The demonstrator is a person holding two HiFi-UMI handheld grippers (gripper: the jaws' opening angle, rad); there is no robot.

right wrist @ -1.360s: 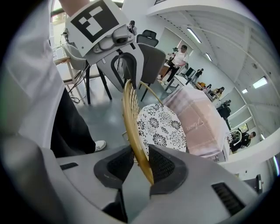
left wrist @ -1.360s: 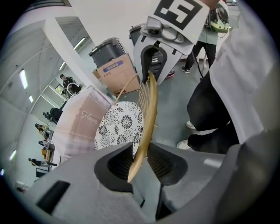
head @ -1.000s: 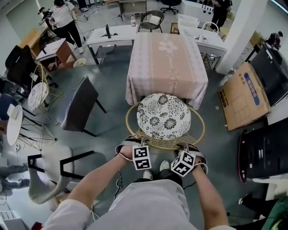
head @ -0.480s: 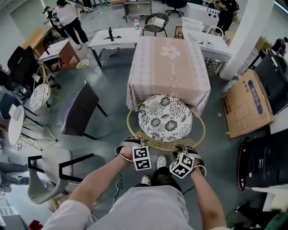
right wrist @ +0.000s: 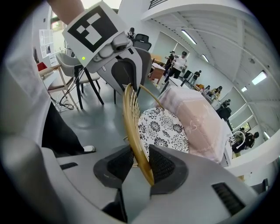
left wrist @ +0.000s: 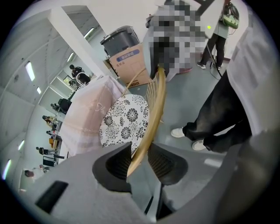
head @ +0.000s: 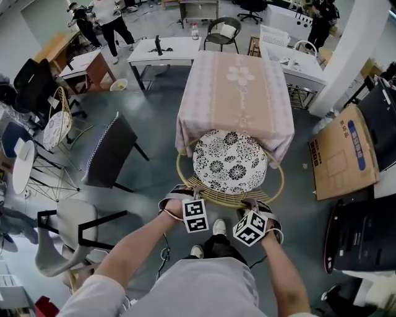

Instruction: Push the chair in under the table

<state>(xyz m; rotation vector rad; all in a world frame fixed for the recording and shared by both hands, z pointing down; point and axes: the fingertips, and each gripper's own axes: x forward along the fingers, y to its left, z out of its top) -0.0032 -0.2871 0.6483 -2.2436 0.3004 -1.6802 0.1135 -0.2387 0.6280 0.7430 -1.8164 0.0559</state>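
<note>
A round wicker chair with a black-and-white flowered cushion faces a table under a pink cloth; the cushion's far edge sits under the cloth's hem. Both grippers hold the chair's golden back rim from my side. My left gripper has the rim between its pads, jaws opening slightly, still touching it. My right gripper is shut on the same rim, both pads against it. My shoes stand just behind the chair.
A dark chair stands left of the table and a pale armchair at the lower left. A cardboard box and black cases lie to the right. Desks and people fill the back of the room.
The chair has slid forward toward the table, and its cushion's far edge now lies under the cloth. Both grippers and my feet moved forward with it.
</note>
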